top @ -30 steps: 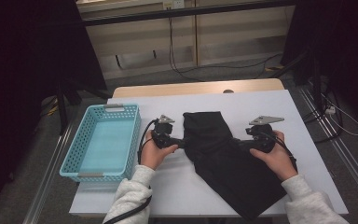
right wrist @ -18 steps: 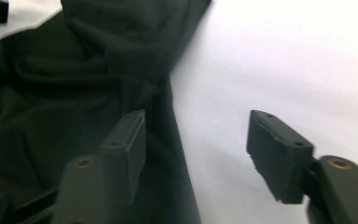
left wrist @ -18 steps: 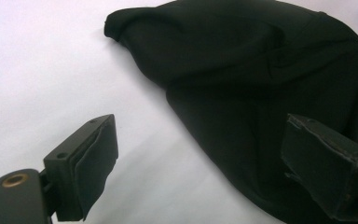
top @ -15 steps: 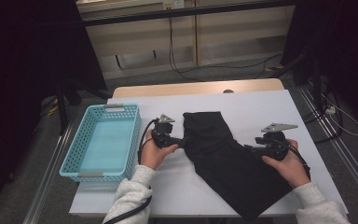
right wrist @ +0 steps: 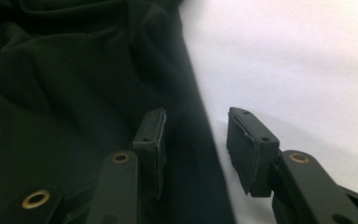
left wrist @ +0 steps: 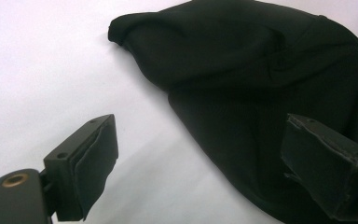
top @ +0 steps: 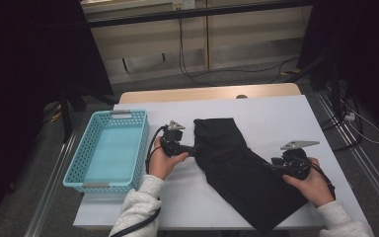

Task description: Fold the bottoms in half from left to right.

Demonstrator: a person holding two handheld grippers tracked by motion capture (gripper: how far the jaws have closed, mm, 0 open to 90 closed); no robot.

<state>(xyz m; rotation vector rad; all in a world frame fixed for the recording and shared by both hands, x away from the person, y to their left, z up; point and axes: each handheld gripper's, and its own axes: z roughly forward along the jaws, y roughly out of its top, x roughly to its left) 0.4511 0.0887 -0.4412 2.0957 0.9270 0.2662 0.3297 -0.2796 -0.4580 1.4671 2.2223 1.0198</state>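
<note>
The black cloth (top: 242, 168) lies spread on the white table (top: 286, 113), right of the basket (top: 109, 148). The left gripper (left wrist: 200, 163) stands wide open at its left edge; the right gripper (right wrist: 196, 144), jaws just closing, straddles its right edge without pinching it

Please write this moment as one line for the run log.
left gripper: open, at black cloth edge | right gripper: jaws closing, straddling cloth's edge, not pinched | basket: empty
</note>
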